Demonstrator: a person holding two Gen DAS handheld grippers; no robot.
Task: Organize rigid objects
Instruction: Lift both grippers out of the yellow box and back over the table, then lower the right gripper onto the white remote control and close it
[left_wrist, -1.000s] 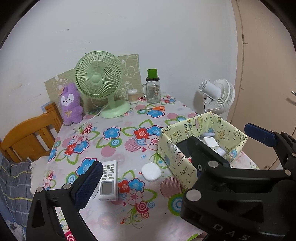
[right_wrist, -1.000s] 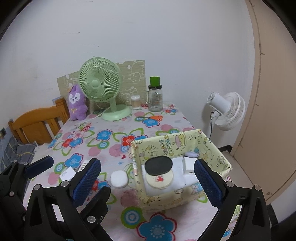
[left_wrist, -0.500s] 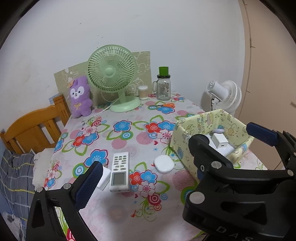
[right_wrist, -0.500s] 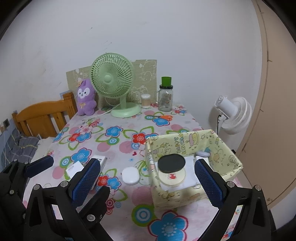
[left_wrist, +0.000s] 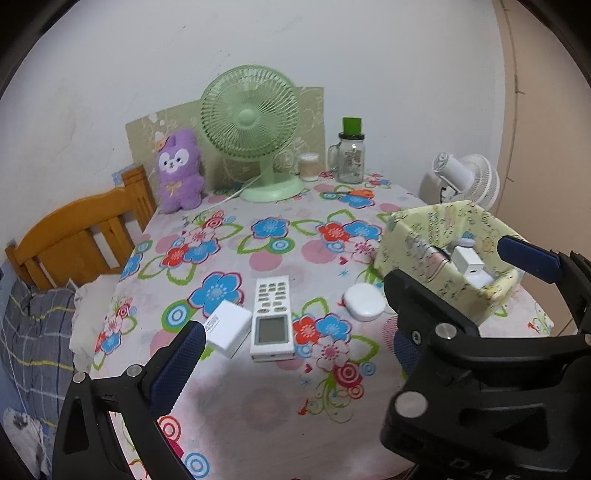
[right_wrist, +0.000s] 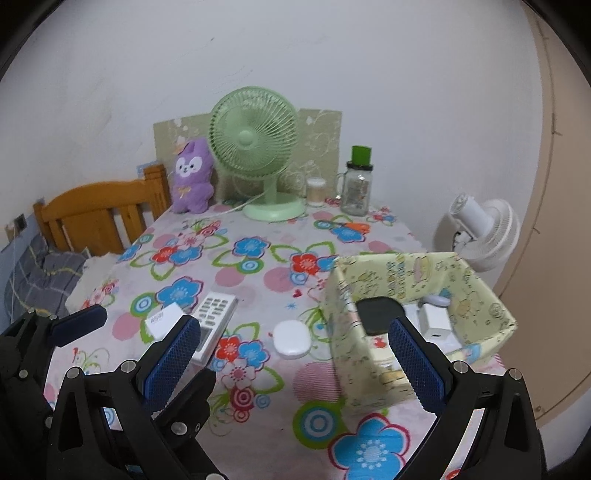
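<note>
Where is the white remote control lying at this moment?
In the left wrist view, the remote control lies flat on the floral tablecloth, near its front edge. A small white box touches its left side, and a white oval case lies to its right.

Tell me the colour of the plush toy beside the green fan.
Purple plush toy, clearest in the right wrist view.

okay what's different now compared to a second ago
Both grippers pulled back from the table, so the white block beside the remote came into the left view. Left gripper and right gripper stayed open and empty. Remote, round case and box did not move.
</note>
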